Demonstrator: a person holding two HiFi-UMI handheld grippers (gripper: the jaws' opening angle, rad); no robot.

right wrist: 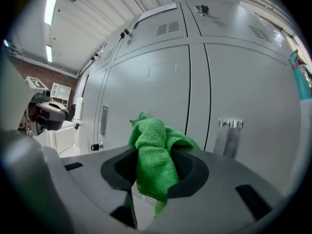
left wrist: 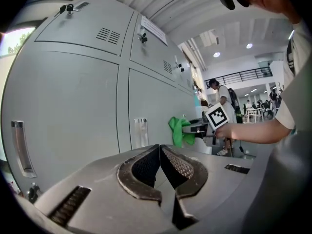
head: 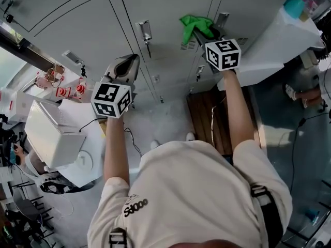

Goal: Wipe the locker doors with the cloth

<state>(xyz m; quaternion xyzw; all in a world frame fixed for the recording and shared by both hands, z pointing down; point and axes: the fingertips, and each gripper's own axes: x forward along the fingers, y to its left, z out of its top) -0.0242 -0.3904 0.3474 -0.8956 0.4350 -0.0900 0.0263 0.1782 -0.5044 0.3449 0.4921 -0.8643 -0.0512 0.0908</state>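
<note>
A bunched green cloth [head: 195, 26] [right wrist: 155, 155] [left wrist: 179, 130] is clamped in my right gripper [head: 202, 34] [right wrist: 155, 152], which is shut on it and held up close to the grey locker doors [head: 155, 14] [right wrist: 161, 87] [left wrist: 73, 101]. The cloth's tip sits near a door seam, beside a metal handle [right wrist: 229, 135]. My left gripper [head: 124, 68] [left wrist: 159, 155] hangs lower and further left, shut with its jaws touching and nothing between them, pointing at a locker door short of its surface.
Door handles [head: 145, 32] [left wrist: 22, 147] [left wrist: 140, 130] and vent slots [left wrist: 108, 34] stick out of the doors. A white table [head: 289, 40] is at right, a white box [head: 51, 130] at left, a wooden bench [head: 212, 118] below. A person [left wrist: 222, 101] stands far off.
</note>
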